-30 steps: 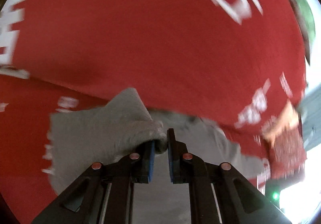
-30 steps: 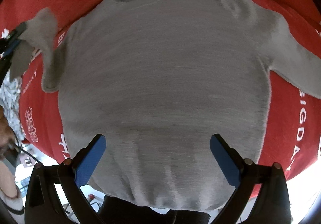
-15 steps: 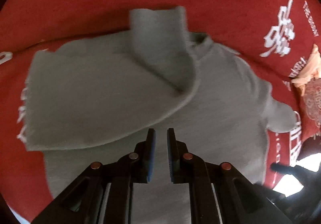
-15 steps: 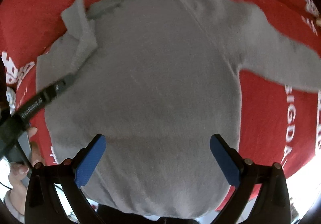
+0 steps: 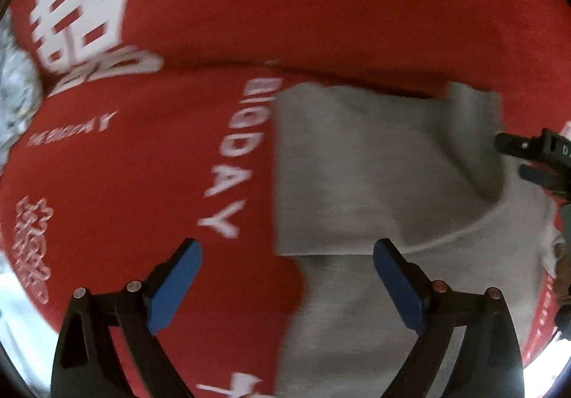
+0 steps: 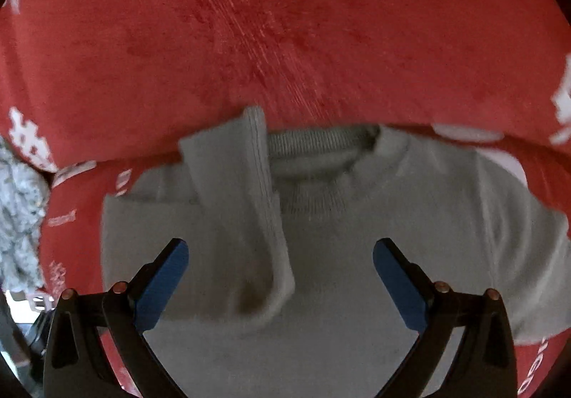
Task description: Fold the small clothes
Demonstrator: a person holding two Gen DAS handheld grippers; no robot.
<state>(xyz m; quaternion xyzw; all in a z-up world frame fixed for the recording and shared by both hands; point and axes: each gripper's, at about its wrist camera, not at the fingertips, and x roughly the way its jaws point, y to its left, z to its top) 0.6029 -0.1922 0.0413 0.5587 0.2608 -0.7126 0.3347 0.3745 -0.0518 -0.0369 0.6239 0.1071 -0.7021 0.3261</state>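
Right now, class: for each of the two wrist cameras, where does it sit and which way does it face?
Left wrist: rides the open left gripper, looking down at the red cloth and the folded side of the grey sweater; the right gripper's tip shows at the edge.
Right wrist: rides the open right gripper, facing the sweater's collar and folded sleeve.
Shared: sweater and red cloth.
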